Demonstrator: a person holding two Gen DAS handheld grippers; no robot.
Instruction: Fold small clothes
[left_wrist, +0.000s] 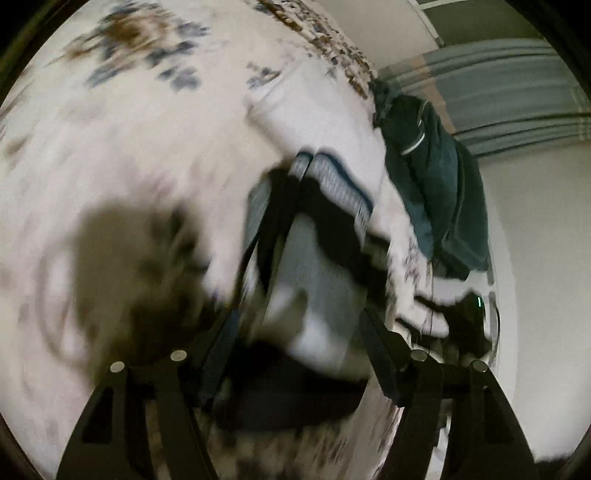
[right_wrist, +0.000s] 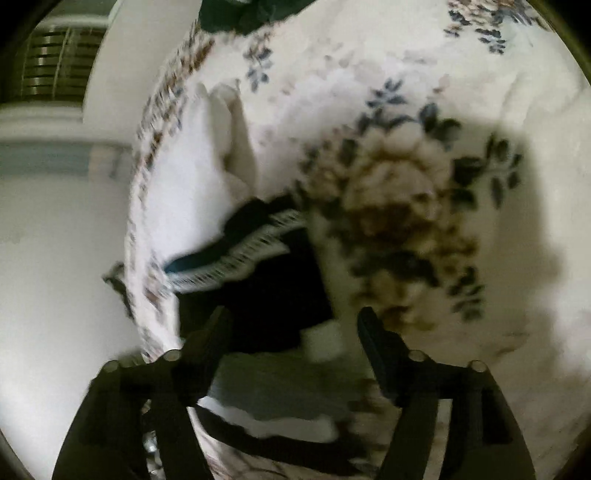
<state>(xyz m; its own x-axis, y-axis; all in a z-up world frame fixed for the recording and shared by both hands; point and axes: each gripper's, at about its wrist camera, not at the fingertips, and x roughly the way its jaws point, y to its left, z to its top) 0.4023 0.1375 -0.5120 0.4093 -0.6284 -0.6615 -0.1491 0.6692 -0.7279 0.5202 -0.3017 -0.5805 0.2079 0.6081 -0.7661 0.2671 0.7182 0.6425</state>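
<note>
Two black handheld grippers hang over a bed spread with a white floral bedsheet (left_wrist: 147, 140), both wrist views smeared by motion blur. The left gripper (left_wrist: 295, 354) has its jaws apart, its fingers (left_wrist: 380, 354) framing a small garment (left_wrist: 317, 280) of grey, black and white cloth with a striped ribbed band; the pads do not press on it, though blur hides whether cloth brushes a finger. The garment lies on the sheet close to the bed's edge, directly ahead of the fingers and partly between them.

In the right wrist view the right gripper (right_wrist: 295, 339) likewise stands with its jaws spread wide, nothing pinched between them. The same garment (right_wrist: 258, 280) lies just ahead of and between its fingers (right_wrist: 376, 350), its dark body toward the gripper and its pale striped band (right_wrist: 236, 254) running across the far side. Beyond it a white folded cloth (right_wrist: 221, 147) rests on the sheet along the edge, apart from the garment. A large brown-and-blue flower print (right_wrist: 399, 206) sits just to the right of the garment.

A dark teal garment (left_wrist: 432, 184) with a pale trim line is heaped at the bed's edge, well beyond the striped piece. No basket, bin or drawer can be made out in either view; every piece of clothing lies loose on the bedding.
</note>
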